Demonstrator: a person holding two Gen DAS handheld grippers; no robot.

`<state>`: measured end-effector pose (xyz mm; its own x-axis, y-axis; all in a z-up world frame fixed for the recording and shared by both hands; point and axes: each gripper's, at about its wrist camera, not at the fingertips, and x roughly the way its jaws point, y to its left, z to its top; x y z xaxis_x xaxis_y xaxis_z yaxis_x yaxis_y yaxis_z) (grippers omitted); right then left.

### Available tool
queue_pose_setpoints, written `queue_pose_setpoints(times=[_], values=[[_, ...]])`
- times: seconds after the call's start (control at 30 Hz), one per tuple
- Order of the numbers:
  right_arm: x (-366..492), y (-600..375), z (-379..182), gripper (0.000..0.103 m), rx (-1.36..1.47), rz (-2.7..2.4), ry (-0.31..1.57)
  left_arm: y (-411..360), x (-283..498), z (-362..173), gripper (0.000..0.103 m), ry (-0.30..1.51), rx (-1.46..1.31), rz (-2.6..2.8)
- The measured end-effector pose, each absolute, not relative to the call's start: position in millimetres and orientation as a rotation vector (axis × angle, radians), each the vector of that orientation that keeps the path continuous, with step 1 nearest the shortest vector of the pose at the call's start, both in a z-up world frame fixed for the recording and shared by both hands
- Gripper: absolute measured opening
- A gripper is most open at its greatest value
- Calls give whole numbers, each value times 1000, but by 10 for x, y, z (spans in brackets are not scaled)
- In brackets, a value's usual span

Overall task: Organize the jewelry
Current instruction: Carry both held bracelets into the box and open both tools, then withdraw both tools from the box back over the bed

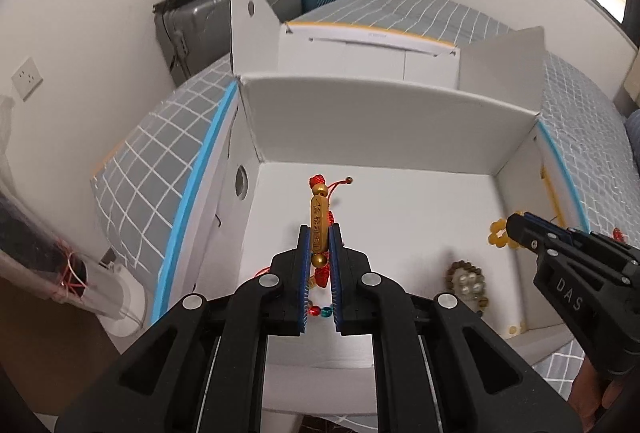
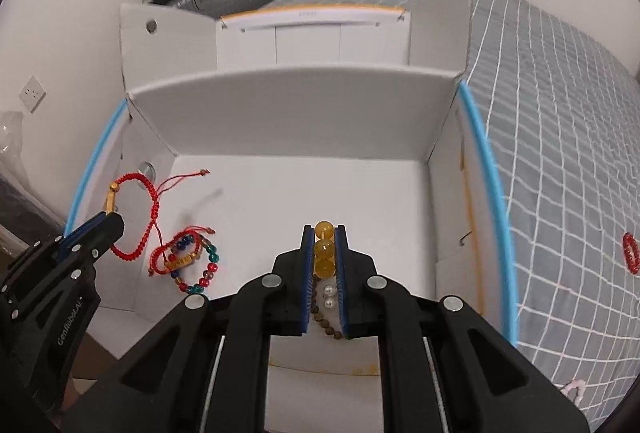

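My left gripper (image 1: 320, 233) is shut on a red cord bracelet with a gold bar charm (image 1: 319, 223), held over the left side of the white cardboard box (image 1: 380, 125); its red loop shows in the right wrist view (image 2: 136, 217). My right gripper (image 2: 324, 233) is shut on a yellow bead bracelet (image 2: 324, 251), held over the box's right side; it also shows in the left wrist view (image 1: 498, 233). On the box floor lie a multicoloured bead bracelet (image 2: 196, 265) with another red cord bracelet (image 2: 168, 257), and a brown bead bracelet with pearls (image 1: 468, 285).
The box sits on a bed with a grey checked cover (image 2: 560, 153). A red bead bracelet (image 2: 630, 253) and a pale pink item (image 2: 574, 389) lie on the cover to the right. A second white box (image 2: 312, 41) stands behind. Suitcases (image 1: 248, 13) are stacked by the wall.
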<state>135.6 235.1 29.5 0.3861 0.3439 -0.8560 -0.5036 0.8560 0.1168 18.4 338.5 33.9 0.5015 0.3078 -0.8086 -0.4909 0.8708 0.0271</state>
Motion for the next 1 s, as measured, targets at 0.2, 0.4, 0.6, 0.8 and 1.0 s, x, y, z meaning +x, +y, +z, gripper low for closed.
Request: queue_pose_setpoints(times=[0.2,0.4,0.6,0.8,1.0], values=[[1365,2404,217,9,-194,546,1056,3406,208,220,8,953,-231,497],[1347,2428,238,12,-206,546,1051,3408,237,230,10,954,-231,505],[1322,2343,407,43,-183,538,995,3386,192,324,32,936,-241,518],[1342,1999,810,81,-129,491,831,3284,115,559,84,851,-246,520],[1618,1487,1112,95,-105,427,746,3028,205,722,92,815,-213,484]])
